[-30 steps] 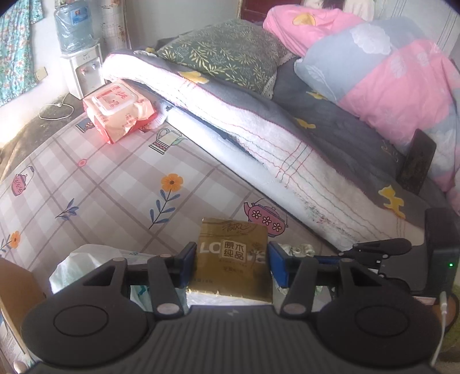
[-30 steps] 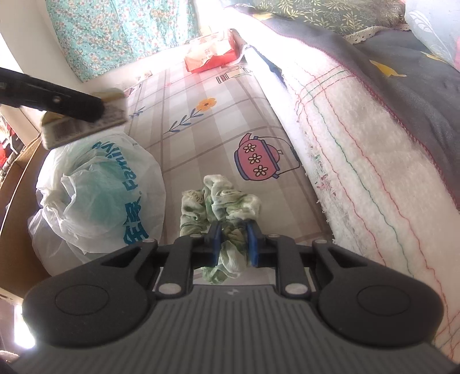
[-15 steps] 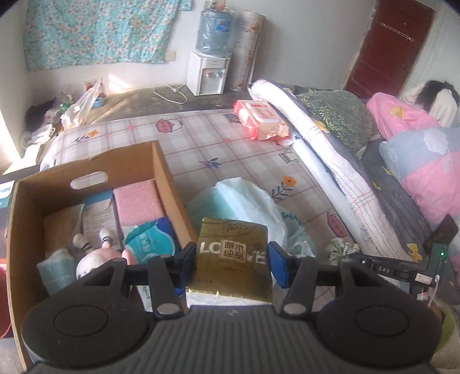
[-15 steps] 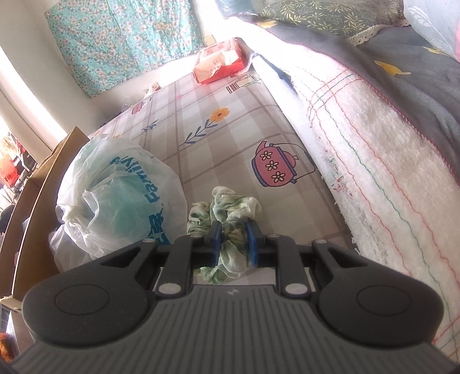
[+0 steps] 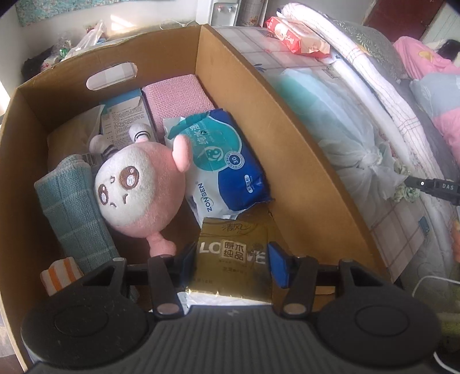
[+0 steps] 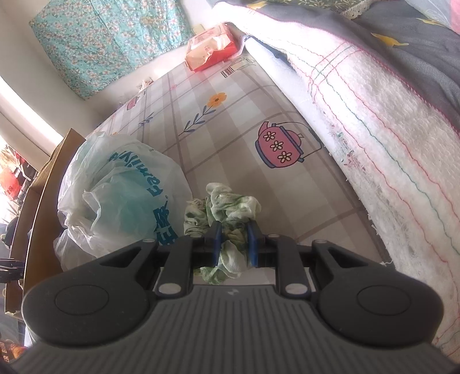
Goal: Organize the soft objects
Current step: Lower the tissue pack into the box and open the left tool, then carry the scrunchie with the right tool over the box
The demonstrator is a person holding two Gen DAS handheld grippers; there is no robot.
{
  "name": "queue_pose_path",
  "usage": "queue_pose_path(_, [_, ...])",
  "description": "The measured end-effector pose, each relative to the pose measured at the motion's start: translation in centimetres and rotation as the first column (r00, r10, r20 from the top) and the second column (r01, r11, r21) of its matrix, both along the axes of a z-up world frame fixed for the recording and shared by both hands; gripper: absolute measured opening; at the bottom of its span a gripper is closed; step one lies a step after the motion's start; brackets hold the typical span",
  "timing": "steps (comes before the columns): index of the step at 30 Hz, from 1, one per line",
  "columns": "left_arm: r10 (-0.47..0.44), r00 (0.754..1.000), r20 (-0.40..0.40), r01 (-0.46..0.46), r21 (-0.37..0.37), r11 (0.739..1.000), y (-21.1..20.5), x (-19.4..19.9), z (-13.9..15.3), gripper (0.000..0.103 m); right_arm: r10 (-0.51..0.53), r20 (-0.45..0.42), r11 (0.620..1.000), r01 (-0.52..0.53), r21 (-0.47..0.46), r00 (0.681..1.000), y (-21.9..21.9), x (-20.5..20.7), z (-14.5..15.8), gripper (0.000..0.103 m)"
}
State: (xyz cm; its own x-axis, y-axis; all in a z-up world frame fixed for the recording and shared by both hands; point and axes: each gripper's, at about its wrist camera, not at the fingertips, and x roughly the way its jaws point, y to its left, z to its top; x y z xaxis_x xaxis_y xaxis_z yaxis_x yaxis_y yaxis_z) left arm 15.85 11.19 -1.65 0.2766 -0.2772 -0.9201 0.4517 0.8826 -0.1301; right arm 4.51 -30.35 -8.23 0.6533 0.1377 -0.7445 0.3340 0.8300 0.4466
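My left gripper (image 5: 232, 260) is shut on a gold tissue pack (image 5: 233, 259) and hangs over the near right corner of the open cardboard box (image 5: 287, 149). Inside the box lie a pink plush toy (image 5: 141, 187), a blue and white wipes pack (image 5: 224, 167), a teal folded towel (image 5: 74, 213), a pink pad (image 5: 178, 95) and a small carton (image 5: 126, 118). My right gripper (image 6: 232, 241) is shut on a crumpled green and white cloth (image 6: 224, 210) on the checked bedsheet (image 6: 230, 120), beside a knotted white plastic bag (image 6: 120, 184).
A red and white wipes pack (image 6: 211, 47) lies at the far end of the sheet. A rolled white blanket (image 6: 388, 120) and grey quilt run along the right. The plastic bag (image 5: 339, 120) sits against the box's outer right wall. A water dispenser (image 5: 227, 8) stands by the far wall.
My left gripper has swung with the tissue pack from above the bedsheet to over the box and sunk toward its inside. The right gripper has stayed on the cloth.
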Motion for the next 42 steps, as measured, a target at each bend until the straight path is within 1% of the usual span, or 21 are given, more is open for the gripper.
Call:
queue_pose_path(1, [-0.025,1.0,0.004,0.025,0.03,0.999,-0.2,0.3,-0.4,0.054,-0.004,-0.004,1.0,0.004,0.002,1.0,0.0,0.1,-0.1,0.018])
queue_pose_path(4, [-0.093,0.996,0.011,0.092,0.084,0.992,-0.7,1.0,-1.1,0.054,-0.011,-0.014,1.0,0.011,0.004,1.0,0.0,0.3,-0.3,0.018])
queue_pose_path(7, [-0.103,0.995,-0.004,0.102,0.121,0.987,-0.8,1.7,-1.9,0.055,-0.013,-0.024,1.0,0.013,0.001,1.0,0.1,0.6,-0.4,0.018])
queue_pose_path(8, [-0.104,0.995,-0.005,0.104,0.124,0.987,-0.8,1.8,-2.0,0.058,-0.014,-0.026,1.0,0.014,-0.002,1.0,0.1,0.7,-0.5,0.018])
queue_pose_path(9, [-0.102,0.995,-0.006,0.102,0.125,0.987,-0.7,1.9,-2.1,0.063,-0.016,-0.028,1.0,0.015,-0.005,0.999,0.2,0.7,-0.5,0.018])
queue_pose_path(12, [-0.084,0.996,0.002,0.083,0.104,0.991,-0.4,2.1,-1.9,0.073,-0.02,-0.032,1.0,0.02,-0.011,0.999,0.1,0.8,-0.6,0.018])
queue_pose_path(15, [-0.062,0.998,-0.002,0.062,0.065,0.996,0.0,2.1,-1.7,0.079,-0.022,-0.033,1.0,0.021,-0.014,0.999,0.0,0.8,-0.6,0.018])
queue_pose_path(19, [-0.026,1.0,0.004,0.026,0.035,0.999,0.3,2.1,-1.3,0.079,-0.023,-0.027,1.0,0.023,-0.018,0.999,0.0,0.6,-0.5,0.018])
queue_pose_path(23, [0.027,0.999,0.021,-0.027,-0.004,1.0,1.0,1.8,-0.2,0.079,-0.024,-0.005,1.0,0.024,-0.021,1.0,0.0,0.1,0.4,0.018])
queue_pose_path(26, [0.089,0.995,0.037,-0.087,-0.054,0.995,1.9,1.3,1.1,0.079,-0.015,0.031,1.0,0.015,-0.02,0.999,0.2,-0.4,1.9,0.018])
queue_pose_path(29, [0.155,0.986,0.058,-0.148,-0.104,0.983,2.8,0.5,2.5,0.079,0.013,0.084,1.0,-0.012,-0.015,0.996,0.8,-0.7,4.0,0.018])
queue_pose_path(34, [0.26,0.96,0.1,-0.24,-0.177,0.954,4.1,-1.4,5.0,0.079,0.112,0.19,0.994,-0.108,-0.031,0.975,3.4,-0.3,8.5,0.017])
queue_pose_path(39, [0.341,0.93,0.135,-0.301,-0.252,0.92,5.7,-3.6,7.0,0.079,0.235,0.283,0.972,-0.23,-0.053,0.93,6.8,0.9,12.9,0.017])
queue_pose_path(42, [0.382,0.908,0.169,-0.331,-0.267,0.905,6.6,-4.8,8.0,0.079,0.319,0.331,0.947,-0.316,-0.066,0.888,9.6,2.0,15.4,0.017])
